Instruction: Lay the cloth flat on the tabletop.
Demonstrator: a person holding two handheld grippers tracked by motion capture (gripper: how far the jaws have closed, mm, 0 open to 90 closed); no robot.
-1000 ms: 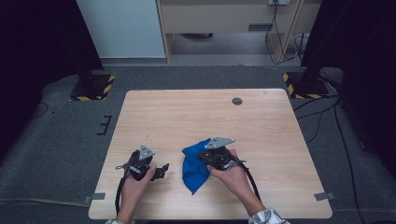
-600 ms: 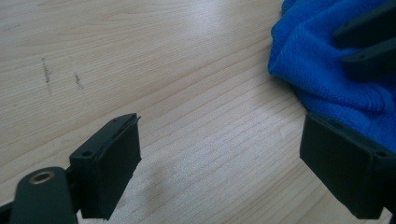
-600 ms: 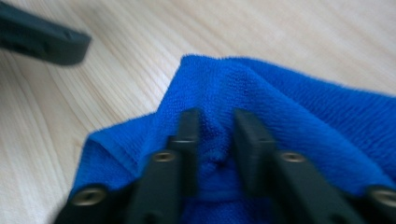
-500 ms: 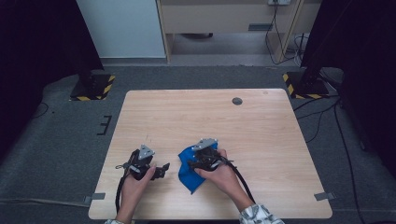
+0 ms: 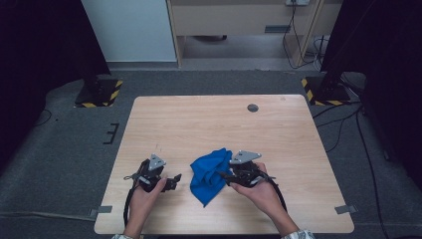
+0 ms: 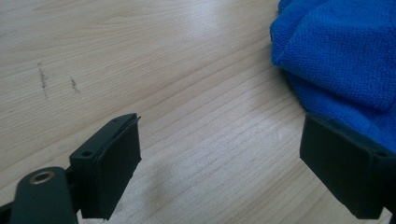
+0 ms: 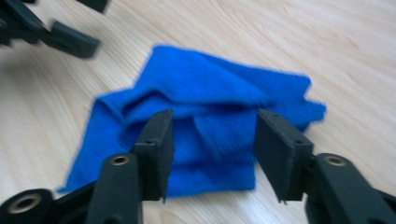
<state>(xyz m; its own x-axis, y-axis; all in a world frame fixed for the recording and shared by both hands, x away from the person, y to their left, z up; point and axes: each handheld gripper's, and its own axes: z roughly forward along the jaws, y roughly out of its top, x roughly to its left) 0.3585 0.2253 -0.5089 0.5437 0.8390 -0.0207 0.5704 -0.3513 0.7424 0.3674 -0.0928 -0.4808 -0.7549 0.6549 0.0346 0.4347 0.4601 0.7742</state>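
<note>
Blue terry fabric, a crumpled cloth, lies on the near half of the wooden table, between the two grippers. No container stands on the table; the cloth rests directly on the bare wood. In the high view its long axis runs from a bunched, wider end at the far right down to a narrow pointed corner at the near left, so the tapered tip points toward the person's edge of the table. Folds and ridges cross the upper part; the lower tip lies flatter.

Left gripper: held in the left hand, low over the table, just left of the cloth and apart from it. In the left gripper view its jaws stand wide apart with bare wood between them; the cloth sits beyond and beside the jaw on the right of that view, which overlaps the cloth's edge in the picture. Nothing is held.

Right gripper: held in the right hand, at the right edge of the cloth, jaws directed toward it. In the right gripper view the jaws are parted, and a raised fold of the cloth shows in the gap between them. Contact between the jaws and the fabric cannot be determined. The left gripper appears at the upper left of that view.

A dark round grommet is set in the table near its far edge, well apart from the cloth.
</note>
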